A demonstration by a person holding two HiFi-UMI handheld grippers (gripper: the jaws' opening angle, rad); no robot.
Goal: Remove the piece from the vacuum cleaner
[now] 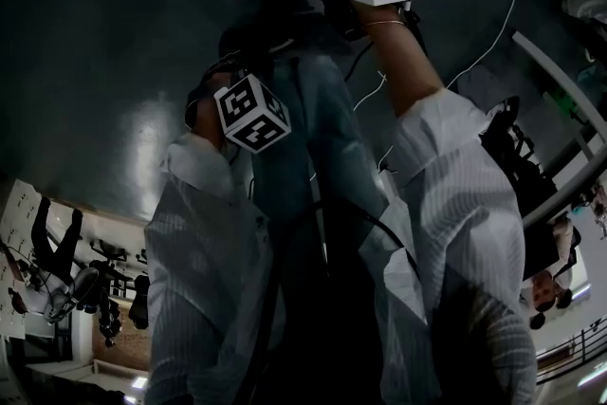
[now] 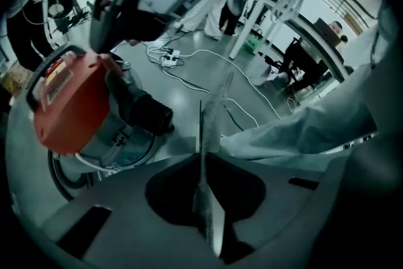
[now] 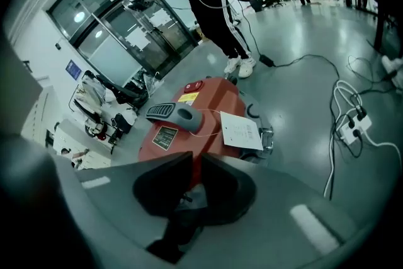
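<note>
Barely begun, I judge: the black piece point(image 2: 148, 113) is still on the vacuum point(image 2: 69, 104), on the floor point(image 2: 189, 82). The right claw point(image 3: 192, 164) hovers over it, part-open and empty. The left claw point(image 2: 203, 154) pinches a thin strip point(image 2: 211, 116).

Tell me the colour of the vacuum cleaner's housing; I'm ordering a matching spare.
The vacuum cleaner's housing is red, shown best in the right gripper view.

White power strip point(image 3: 350, 127) on glossy grey floor point(image 3: 302, 104). White cables point(image 3: 332, 173) trailing from strip. Well beyond strip, a person's black striped trousers point(image 3: 220, 12) and white shoes point(image 3: 242, 65). Glass doors point(image 3: 123, 31) far left of strip. In left tool view, white table point(image 2: 247, 31) right of strip, seated person point(image 2: 296, 63) past that.
</note>
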